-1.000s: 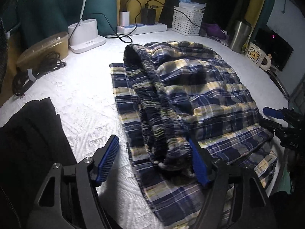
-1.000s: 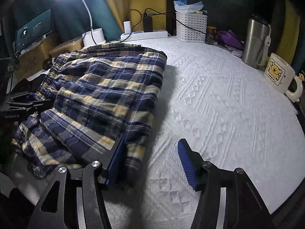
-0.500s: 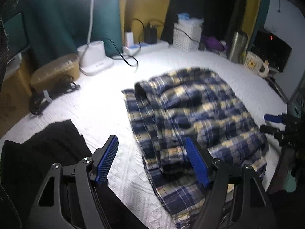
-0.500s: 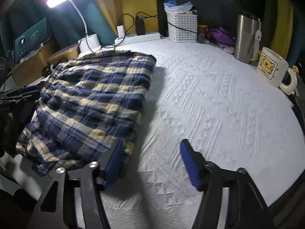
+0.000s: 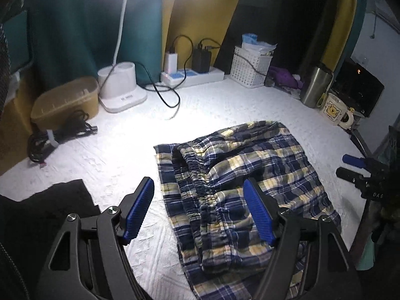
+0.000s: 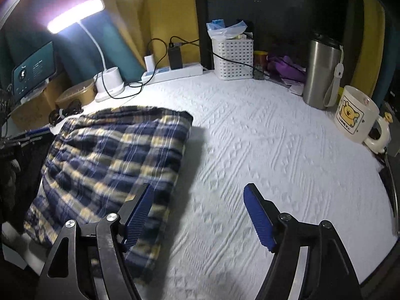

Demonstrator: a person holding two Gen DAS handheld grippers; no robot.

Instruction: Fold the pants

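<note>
Plaid pants (image 5: 245, 180) are seen folded on the white tabletop (image 6: 275, 150), let go so the fold stays, with left tongs (image 5: 200, 212) wide open and empty, right tongs (image 6: 197, 215) just opened, nothing held.

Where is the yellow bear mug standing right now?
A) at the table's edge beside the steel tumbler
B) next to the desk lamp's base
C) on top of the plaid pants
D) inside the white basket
A: the bear mug stands on the white tablecloth right beside the steel tumbler, well away from the plaid pants.
</note>
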